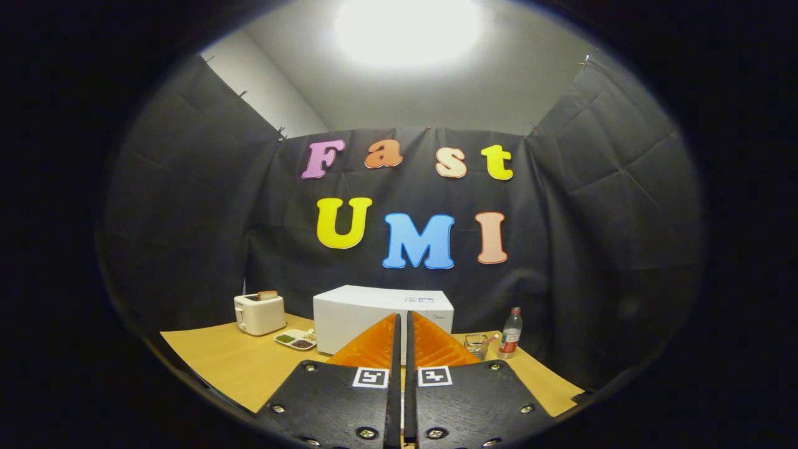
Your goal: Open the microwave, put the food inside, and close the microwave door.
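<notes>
We see the gripper (402, 321) w/ fingers nearly together, just a thin gap between them, nothing held. Fingers point straight at the microwave (381, 315), which sits beyond the tips on the table (230, 365); its door looks shut, front partly hidden behind the fingers. The microwave is white, a box shape, w/ a small label on top. Left of the fingers & beyond them, we see a toaster (259, 313), also white, w/ a slice of bread (268, 294) sticking up from its slot. Between toaster & microwave, near the microwave's left front corner, lies a small tray (297, 340) w/ compartments of food, dark & green bits; we can't tell what they are. Right of the fingers, just past the tips, stands a clear glass (476, 345), & right beside that a plastic bottle (510, 332) w/ red cap & red label, upright. Table is tan, bare in front on both sides of the gripper.
</notes>
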A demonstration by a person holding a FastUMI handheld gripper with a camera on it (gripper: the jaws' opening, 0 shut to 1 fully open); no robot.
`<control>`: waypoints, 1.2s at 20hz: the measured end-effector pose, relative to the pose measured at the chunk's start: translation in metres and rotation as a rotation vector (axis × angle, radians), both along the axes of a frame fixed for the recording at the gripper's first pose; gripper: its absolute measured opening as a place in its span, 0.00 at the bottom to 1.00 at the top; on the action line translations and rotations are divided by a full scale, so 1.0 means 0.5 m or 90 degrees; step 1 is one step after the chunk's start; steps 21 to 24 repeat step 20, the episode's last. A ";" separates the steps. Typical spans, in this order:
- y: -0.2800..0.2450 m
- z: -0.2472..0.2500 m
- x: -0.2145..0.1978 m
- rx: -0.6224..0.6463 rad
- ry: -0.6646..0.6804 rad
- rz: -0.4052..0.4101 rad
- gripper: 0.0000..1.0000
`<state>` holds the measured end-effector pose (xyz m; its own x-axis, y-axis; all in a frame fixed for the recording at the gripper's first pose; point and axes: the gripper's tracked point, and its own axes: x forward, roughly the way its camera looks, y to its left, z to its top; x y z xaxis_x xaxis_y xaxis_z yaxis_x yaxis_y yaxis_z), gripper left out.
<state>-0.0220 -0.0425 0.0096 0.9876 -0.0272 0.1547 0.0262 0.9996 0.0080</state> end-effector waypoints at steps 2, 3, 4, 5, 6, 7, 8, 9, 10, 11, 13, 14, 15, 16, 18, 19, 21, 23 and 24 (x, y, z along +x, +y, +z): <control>0.002 -0.001 -0.011 0.004 0.006 -0.007 0.03; 0.003 0.001 -0.015 -0.006 0.008 -0.013 0.28; -0.017 0.001 -0.016 -0.013 0.010 -0.045 0.53; -0.036 -0.004 -0.016 -0.023 0.018 -0.081 0.66; -0.051 -0.007 -0.014 -0.026 0.024 -0.111 0.69; -0.039 -0.012 -0.014 -0.018 0.033 -0.115 0.74; -0.015 -0.023 -0.012 -0.004 0.048 -0.093 0.77; 0.011 -0.034 -0.009 0.013 0.061 -0.060 0.80; 0.029 -0.037 -0.007 0.030 0.069 -0.034 0.80; 0.021 -0.034 -0.006 0.042 0.071 -0.027 0.81; 0.004 -0.034 -0.001 0.048 0.069 -0.043 0.81; 0.005 -0.034 -0.004 0.046 0.068 -0.045 0.82; 0.008 -0.031 -0.004 0.045 0.065 -0.047 0.86; 0.009 -0.029 -0.006 0.045 0.061 -0.046 0.87; 0.016 -0.028 -0.008 0.048 0.061 -0.040 0.90; 0.021 -0.029 -0.005 0.047 0.062 -0.032 0.92; 0.025 -0.031 -0.003 0.046 0.064 -0.030 0.96; 0.025 -0.031 -0.003 0.046 0.064 -0.030 0.96; 0.025 -0.031 -0.003 0.046 0.064 -0.030 0.96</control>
